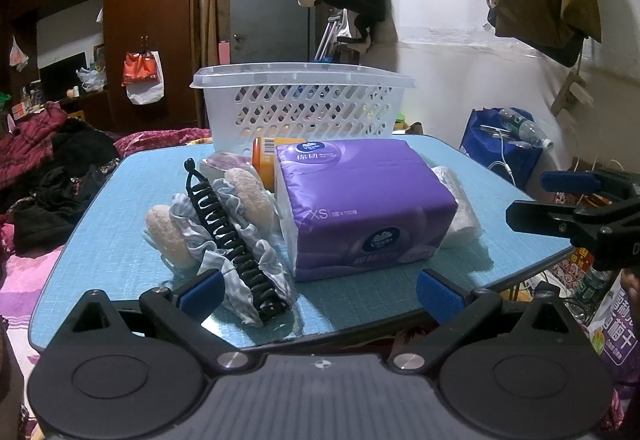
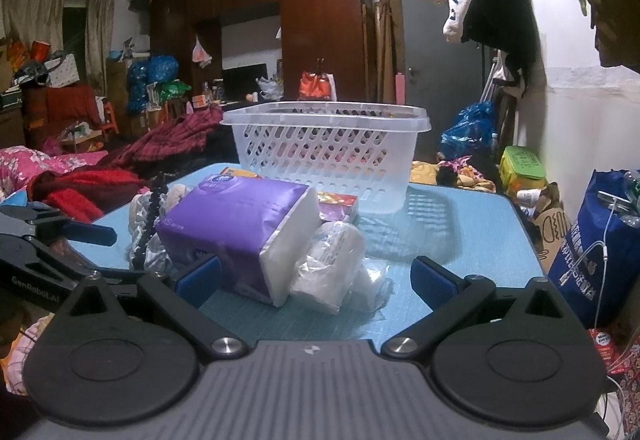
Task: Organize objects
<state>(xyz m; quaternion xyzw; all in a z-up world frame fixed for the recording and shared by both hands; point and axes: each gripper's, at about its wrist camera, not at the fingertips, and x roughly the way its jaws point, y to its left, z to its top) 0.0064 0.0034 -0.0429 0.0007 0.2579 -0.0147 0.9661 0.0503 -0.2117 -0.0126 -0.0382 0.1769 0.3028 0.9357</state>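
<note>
Clutter sits bunched near the middle of our blue tabletop (image 1: 120, 240): a purple tissue pack (image 1: 360, 200), a black hair claw (image 1: 236, 240) lying on a frilly striped cloth with beige pads (image 1: 256, 192) just to its left, an orange container (image 1: 264, 160) behind, and a clear plastic bag (image 2: 336, 260) touching the pack's right side. Behind them all stands the white perforated basket (image 1: 300, 108), upright at the far edge of the tabletop. We hold our left gripper (image 1: 318, 292) low at the near edge with its jaws spread wide and gripping nothing, the hair claw's end just beside its left finger, while our right gripper (image 2: 316, 278) likewise gapes empty, facing the pack and the bag.
</note>
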